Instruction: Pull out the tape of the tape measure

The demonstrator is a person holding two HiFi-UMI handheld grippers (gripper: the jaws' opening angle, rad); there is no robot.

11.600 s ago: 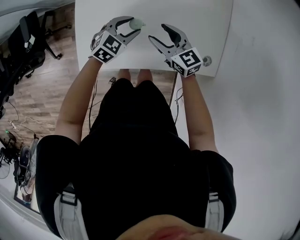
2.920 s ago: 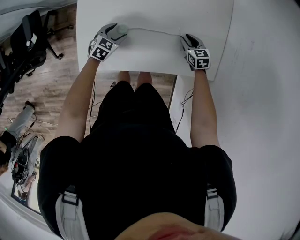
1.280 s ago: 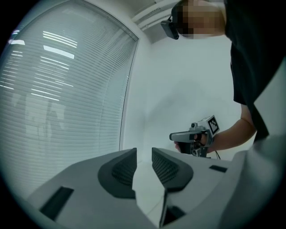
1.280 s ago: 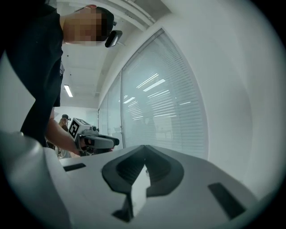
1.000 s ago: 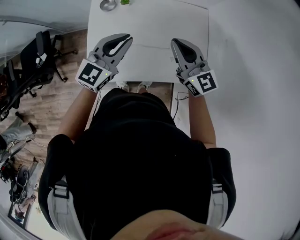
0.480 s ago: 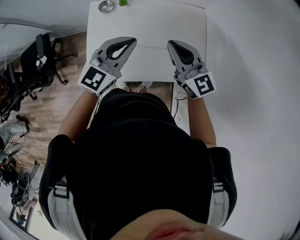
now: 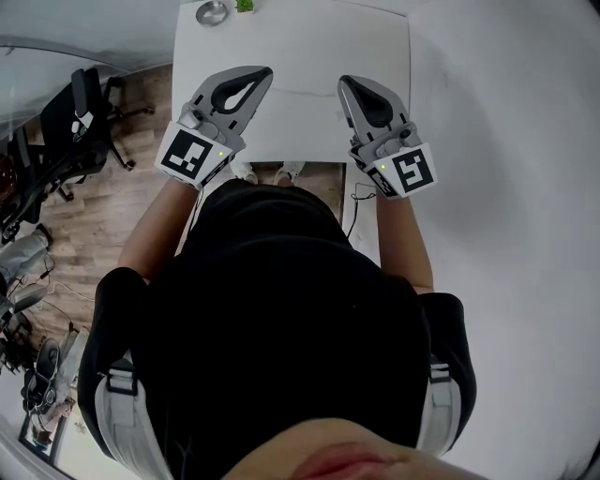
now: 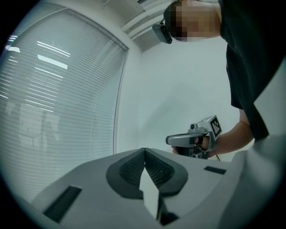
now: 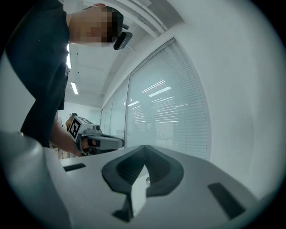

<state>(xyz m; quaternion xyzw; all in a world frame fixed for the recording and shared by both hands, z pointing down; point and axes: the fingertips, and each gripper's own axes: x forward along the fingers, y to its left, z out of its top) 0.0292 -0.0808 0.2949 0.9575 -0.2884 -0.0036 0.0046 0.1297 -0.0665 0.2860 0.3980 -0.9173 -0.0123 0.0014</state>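
My left gripper (image 7: 264, 73) and right gripper (image 7: 345, 83) hover side by side above the near part of the white table (image 7: 309, 42), both pointing away from me. Each is shut with nothing between its jaws, as the left gripper view (image 8: 145, 150) and the right gripper view (image 9: 144, 147) show. A thin pale line, the drawn-out tape (image 7: 302, 93), lies across the table between the two grippers. The tape measure's body is not visible; it may be hidden under the left gripper. Each gripper view catches the other gripper (image 8: 193, 140) (image 9: 97, 142) held level beside it.
A small grey bowl (image 7: 213, 12) and a green object (image 7: 247, 5) sit at the table's far edge. Office chairs (image 7: 70, 122) and cables stand on the wood floor to the left. Window blinds (image 8: 58, 103) fill the wall ahead.
Both grippers have lifted slightly off the table. The left jaws, a sliver apart a second ago, have come fully together. The tape still lies on the table.
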